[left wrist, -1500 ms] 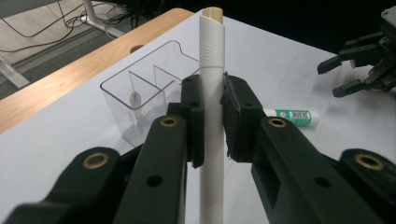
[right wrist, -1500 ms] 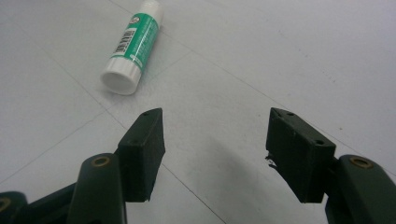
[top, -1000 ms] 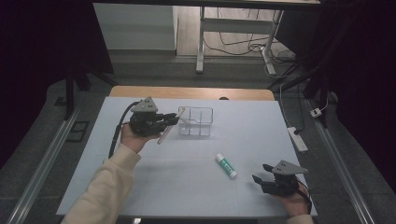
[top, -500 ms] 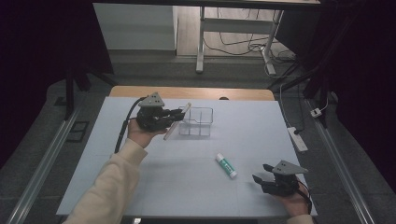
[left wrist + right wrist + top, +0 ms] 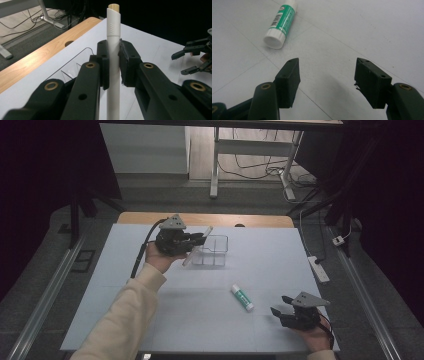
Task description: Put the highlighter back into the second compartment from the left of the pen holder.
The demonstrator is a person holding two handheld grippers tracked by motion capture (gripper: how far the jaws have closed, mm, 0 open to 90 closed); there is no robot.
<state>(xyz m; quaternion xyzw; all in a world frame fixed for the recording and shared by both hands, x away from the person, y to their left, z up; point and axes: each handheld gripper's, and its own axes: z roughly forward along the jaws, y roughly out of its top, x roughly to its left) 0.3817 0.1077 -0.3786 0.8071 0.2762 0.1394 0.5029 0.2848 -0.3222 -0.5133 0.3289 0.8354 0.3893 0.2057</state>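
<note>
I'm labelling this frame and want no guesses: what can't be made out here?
- White pen-like stick in the left gripper: its lower end is cut off by the bottom edge of the left gripper view.
- Green-and-white glue stick: label print too small and blurred; far end cut off by the top edge of the right gripper view.

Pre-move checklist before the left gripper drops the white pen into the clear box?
1. Grip: left gripper shut on the white pen with a tan tip, pads on both sides of the barrel: ok.
2. Pen over the clear plastic divided box: it crosses the box's left edge in the high view; height above it: cannot tell.
3. Box compartments free: look empty: ok.
4. Right gripper out of the way, open near the table's front right: ok.
5. Green-and-white glue stick lies on the white table, apart from the box: ok.
</note>
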